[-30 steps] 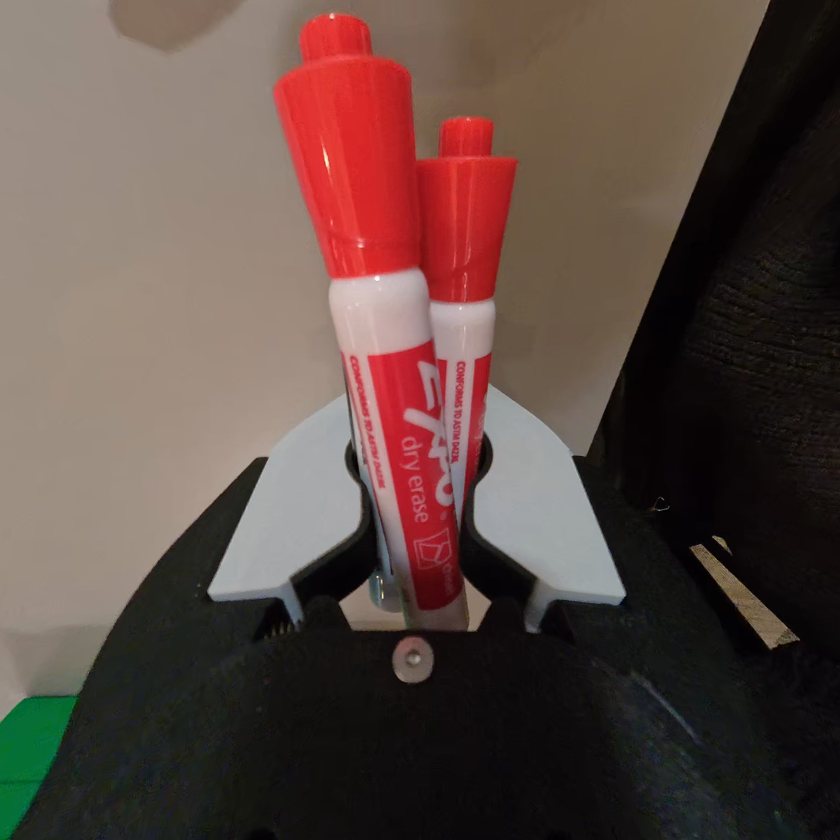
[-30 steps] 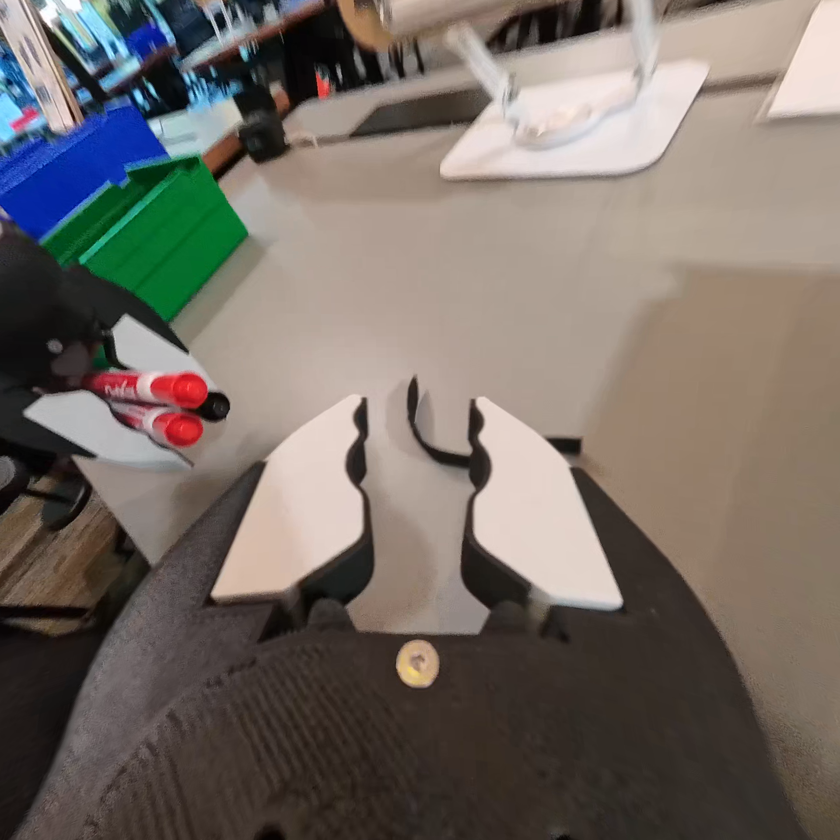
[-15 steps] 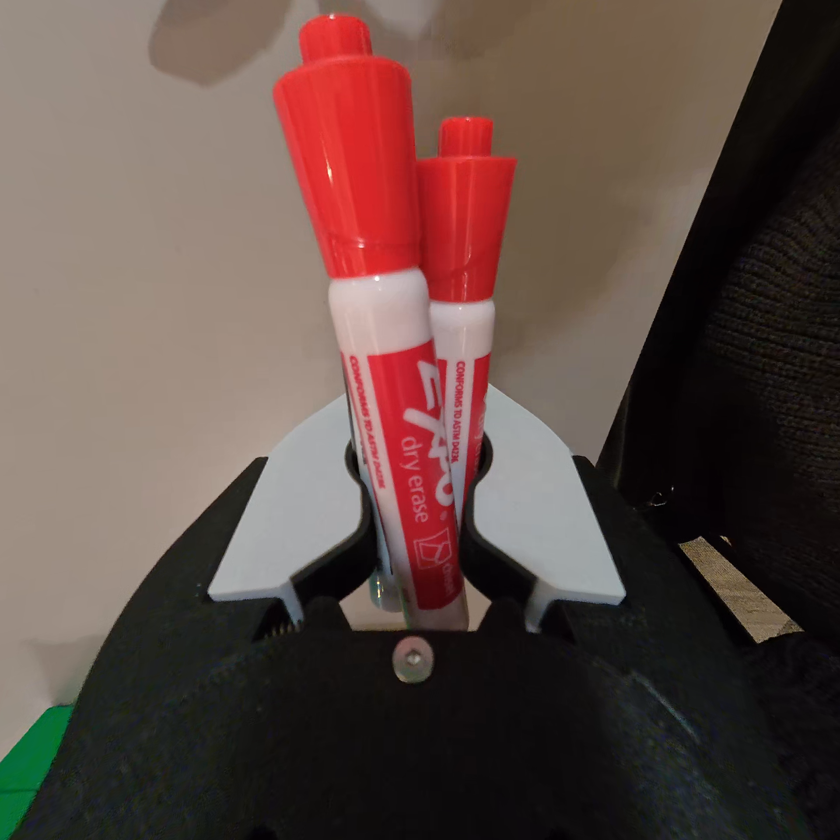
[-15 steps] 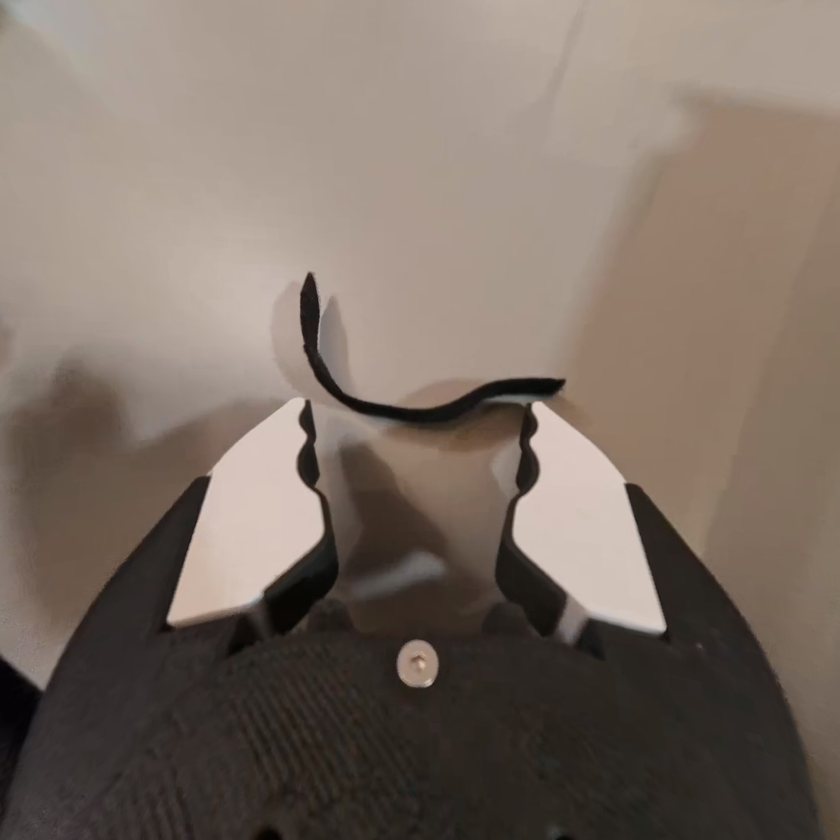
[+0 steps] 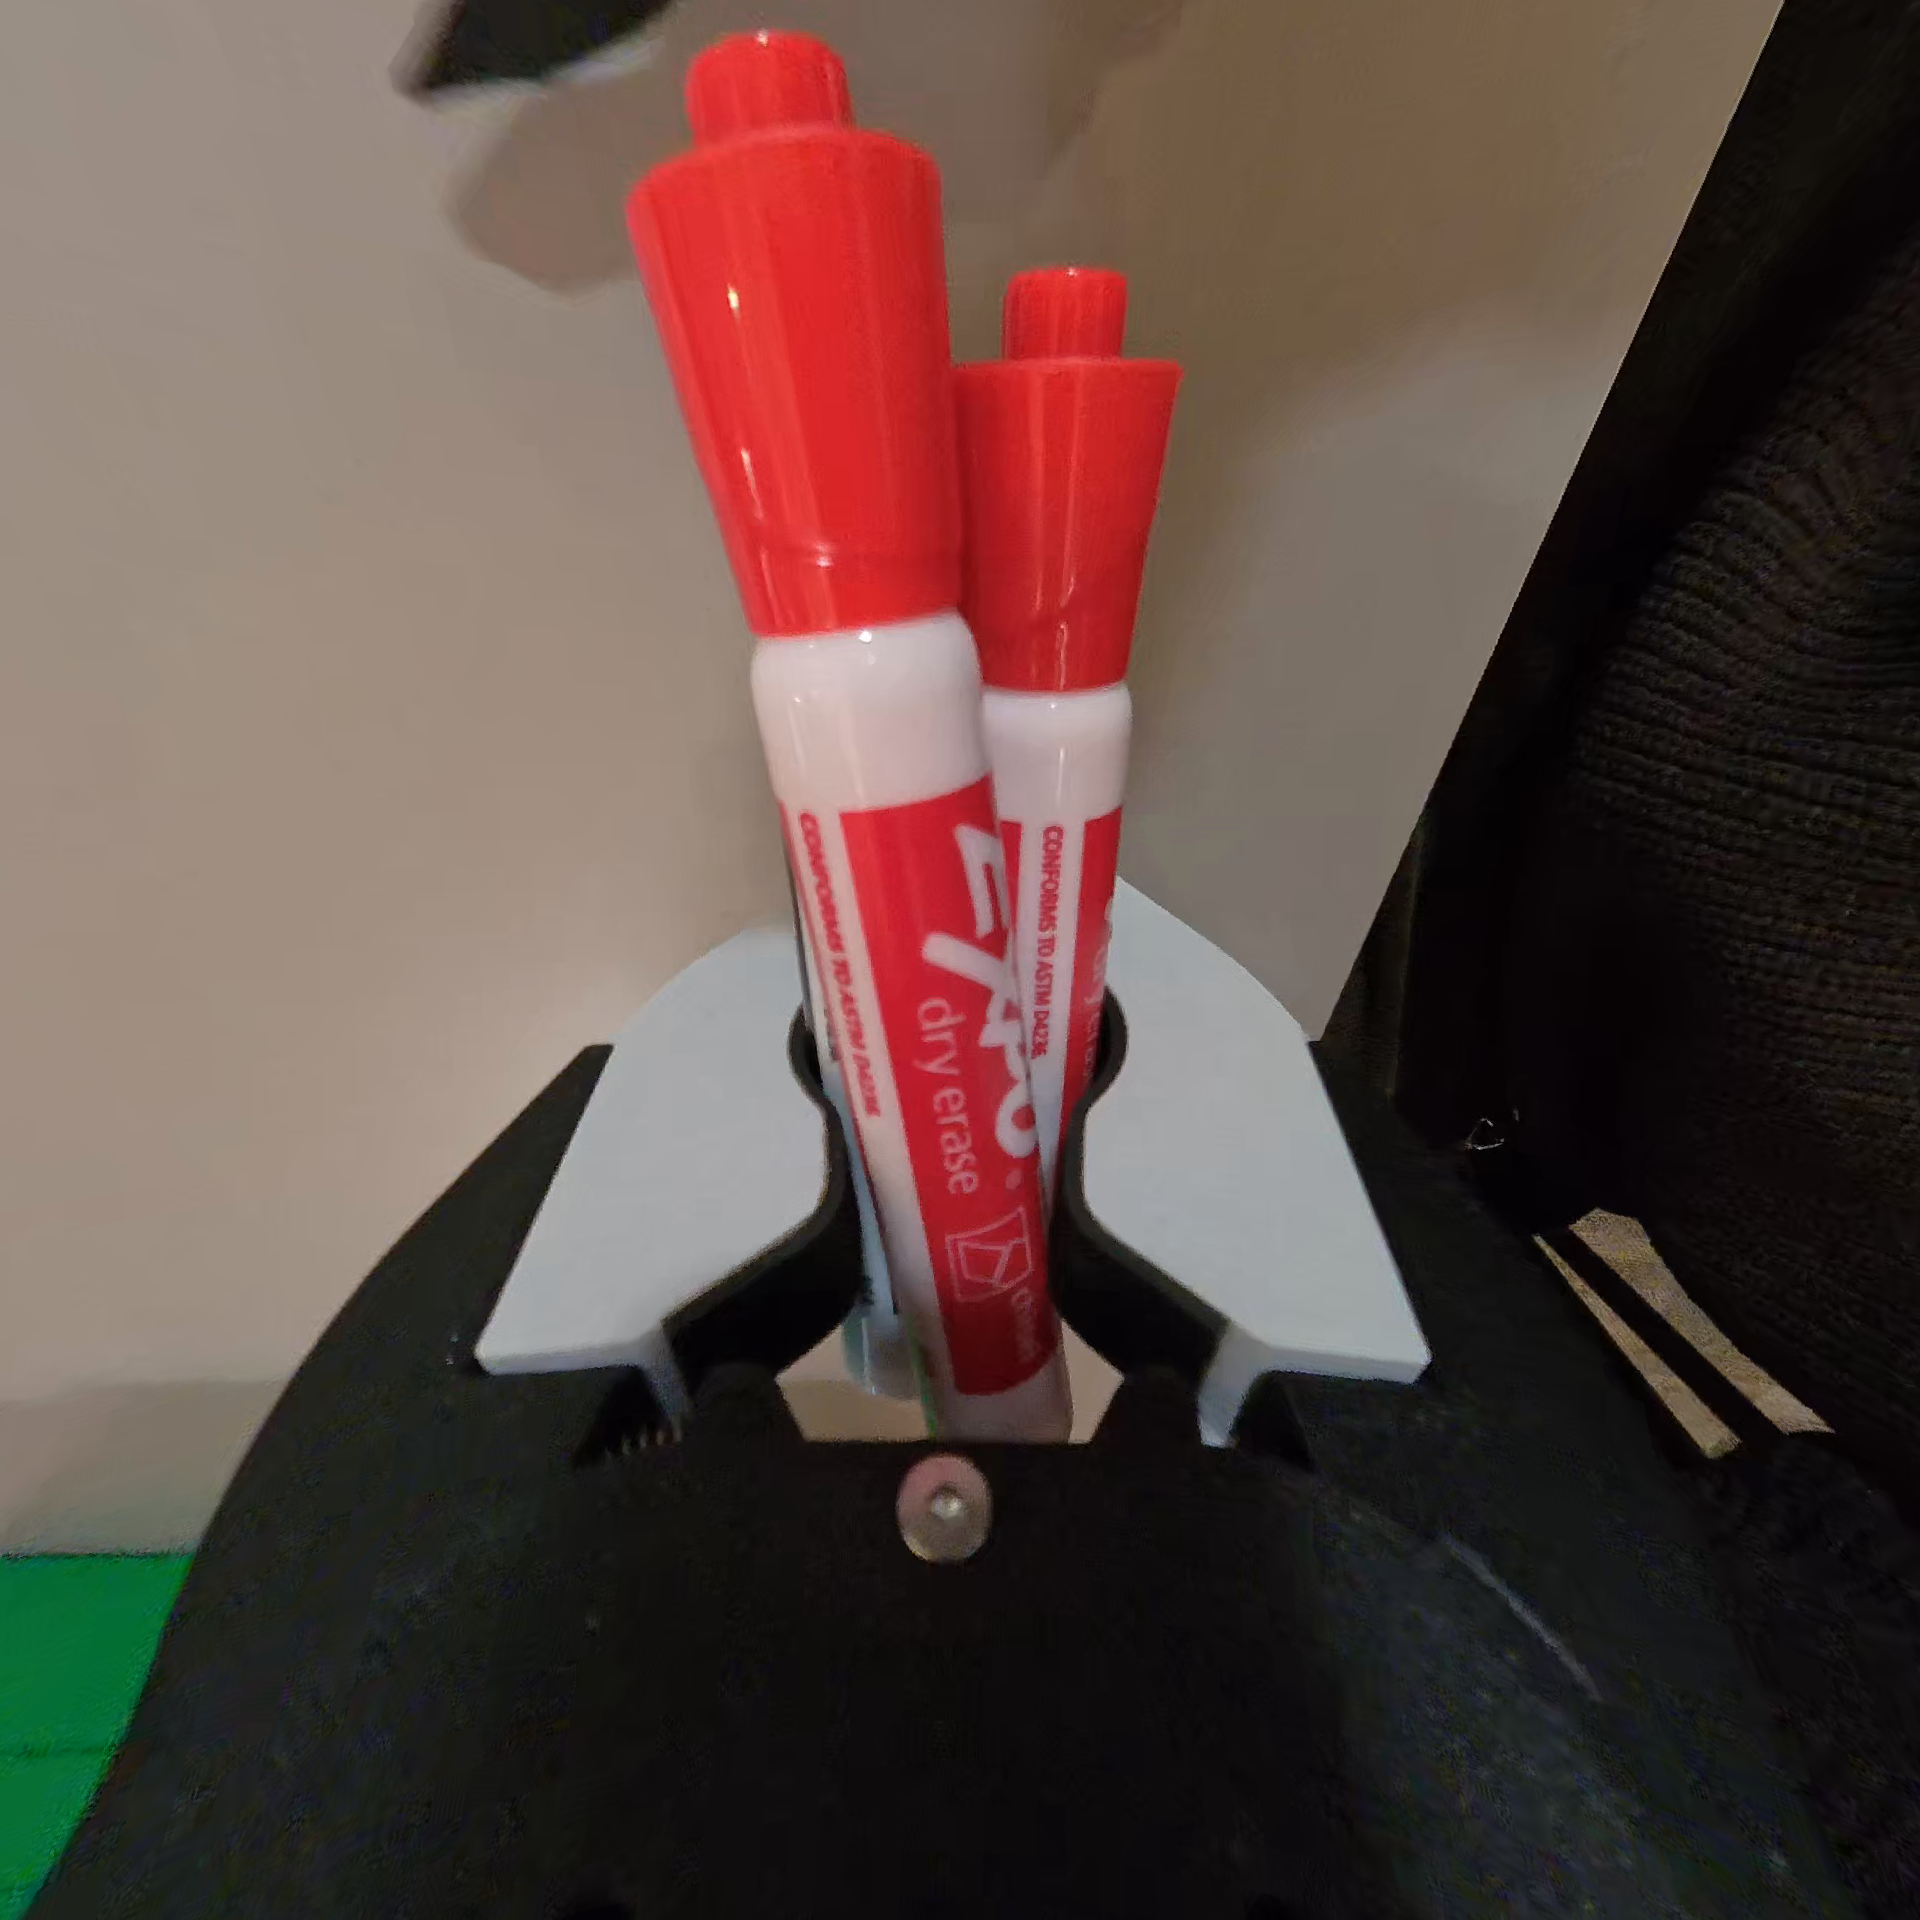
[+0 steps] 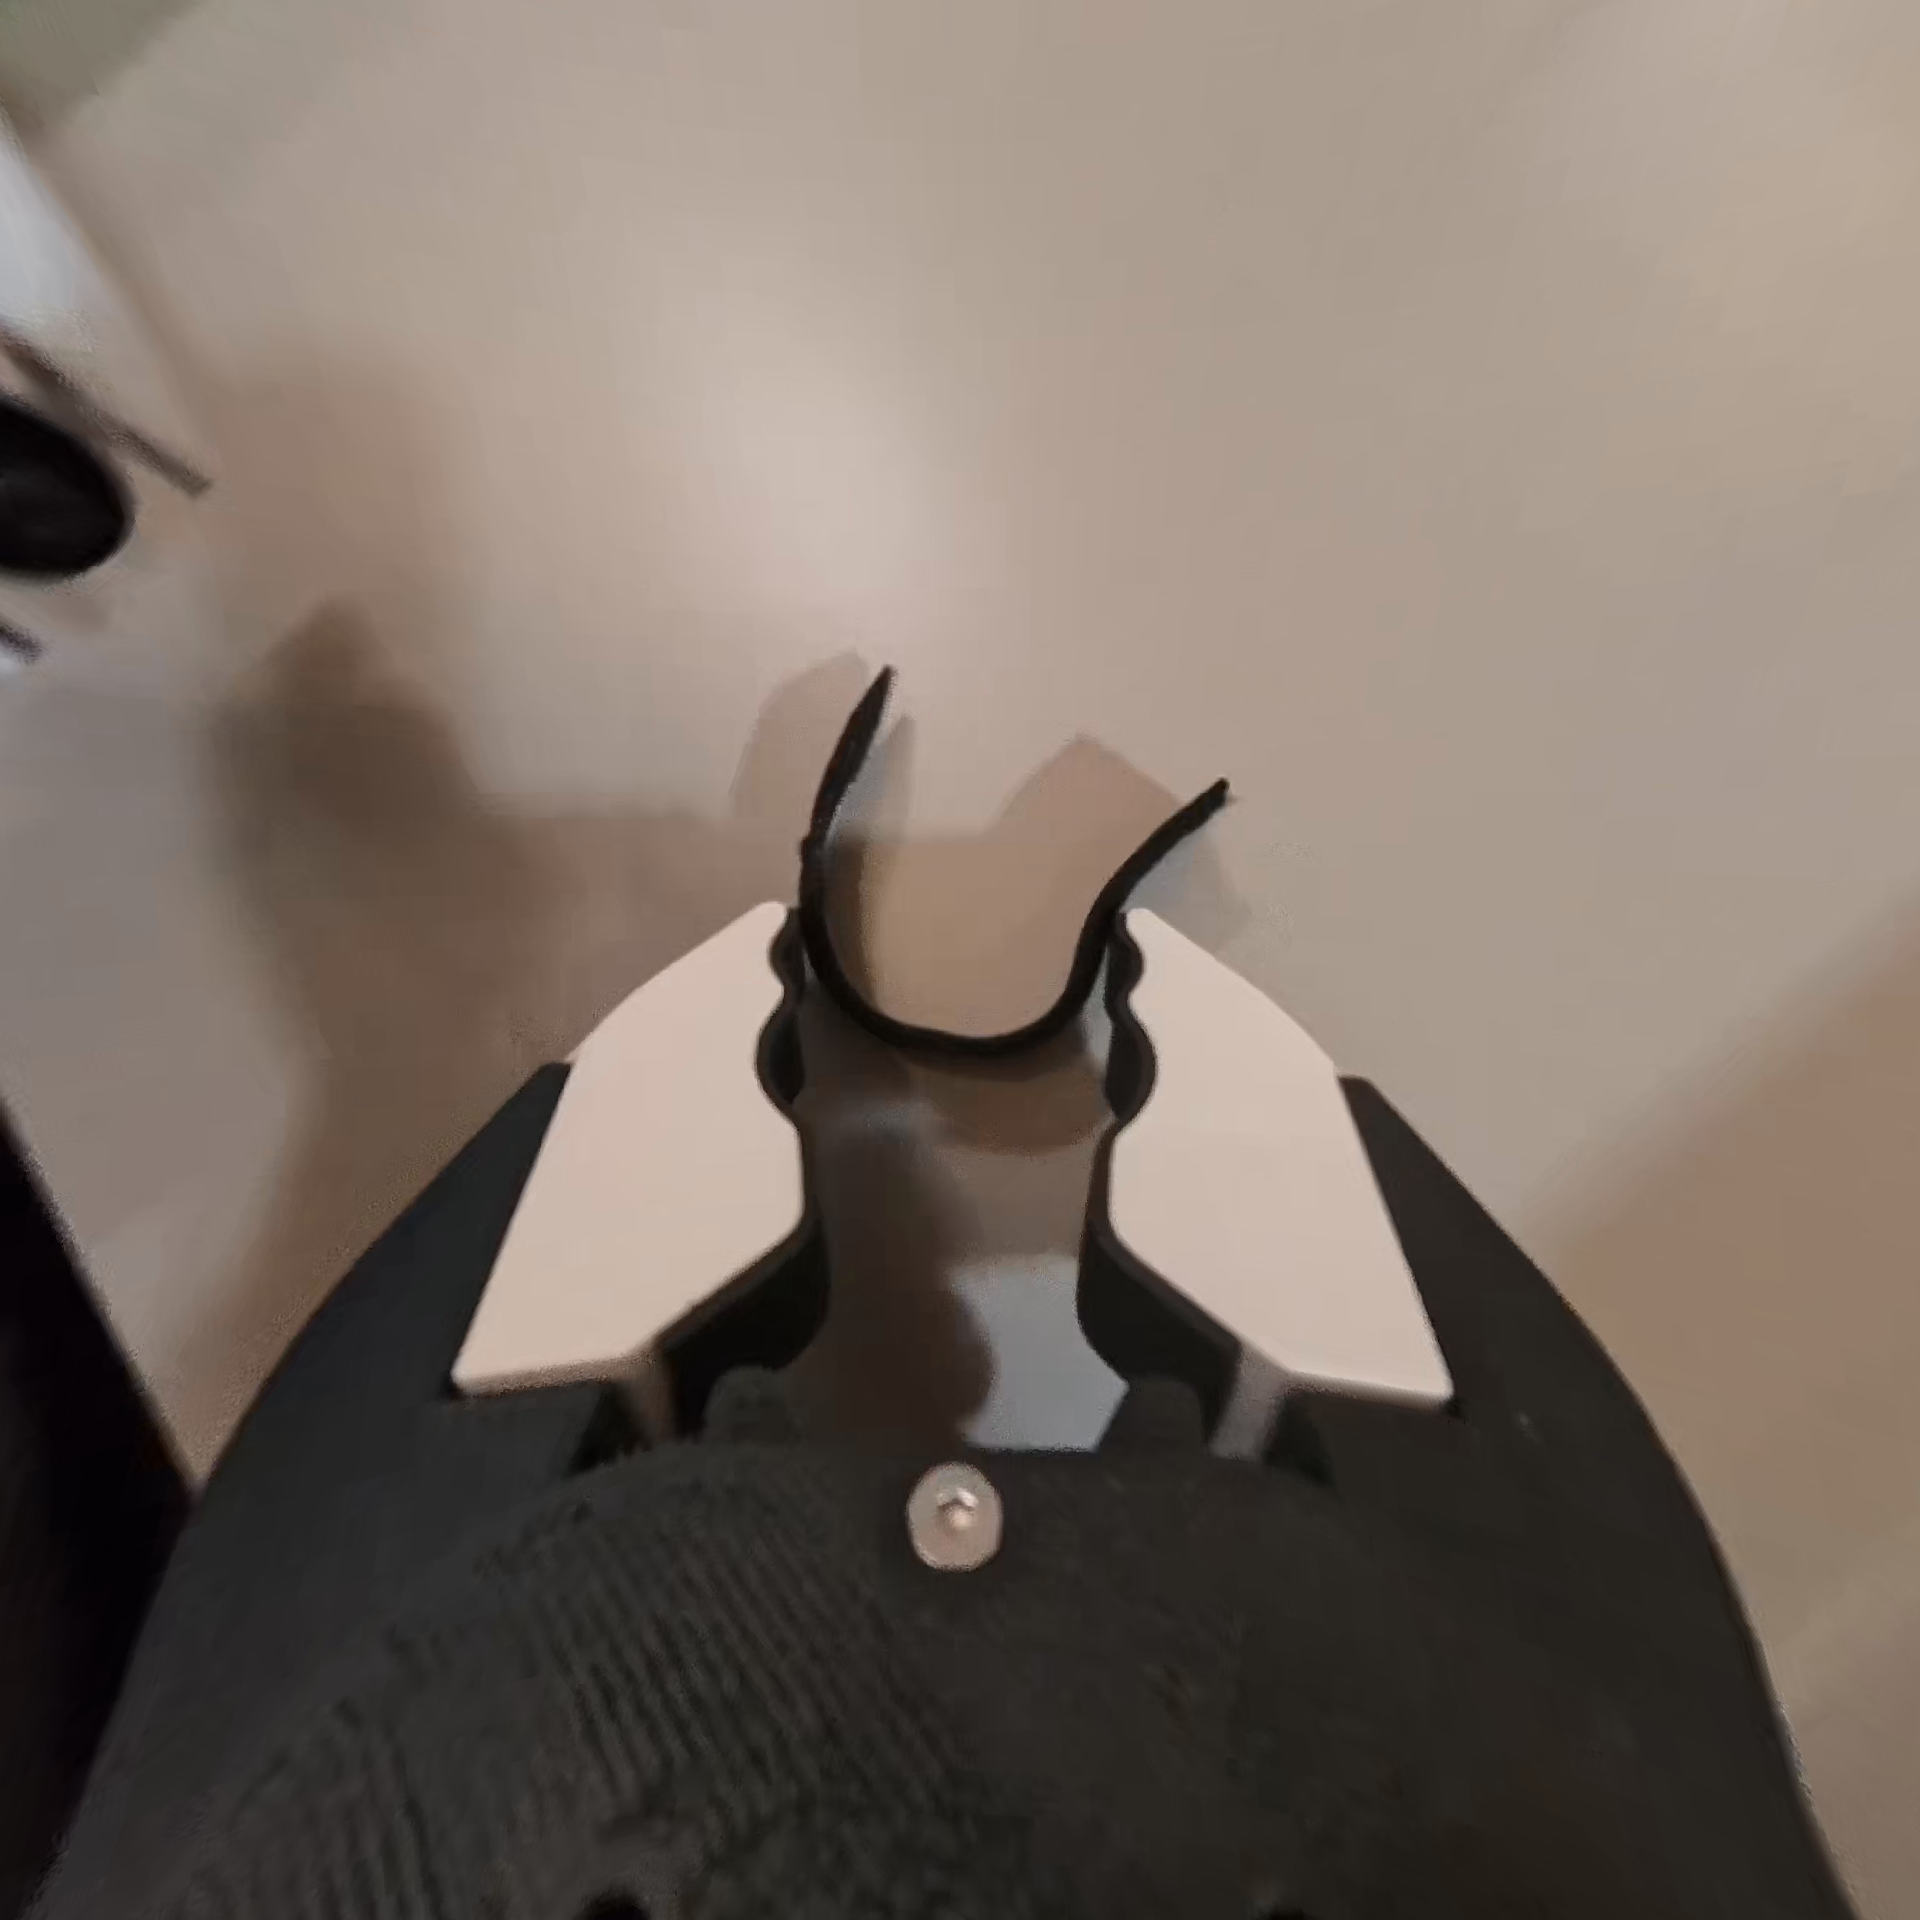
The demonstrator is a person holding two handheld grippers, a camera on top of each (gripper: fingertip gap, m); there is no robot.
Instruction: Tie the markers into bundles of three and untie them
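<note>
My left gripper [image 5: 951, 997] is shut on two red-capped dry-erase markers, a nearer one [image 5: 831, 436] and a farther one [image 5: 1060, 520], caps pointing away over the beige table [image 5: 312, 727]. A dark sliver of a third pen shows behind them. My right gripper [image 6: 956, 925] is closed in on a thin black strap [image 6: 935, 1042]. The strap is bowed into a U between the fingertips, both ends sticking out forward, low over the table [image 6: 1351, 416].
A green bin [image 5: 83, 1662] shows at the lower left of the left wrist view. A person's dark knitted sleeve [image 5: 1714, 831] fills its right side. A blurred part of the other gripper [image 6: 52, 499] shows at the left edge of the right wrist view.
The right gripper has dropped to the strap and narrowed its jaws, bending the flat strap into a U. The left gripper keeps its hold on the markers and has shifted slightly.
</note>
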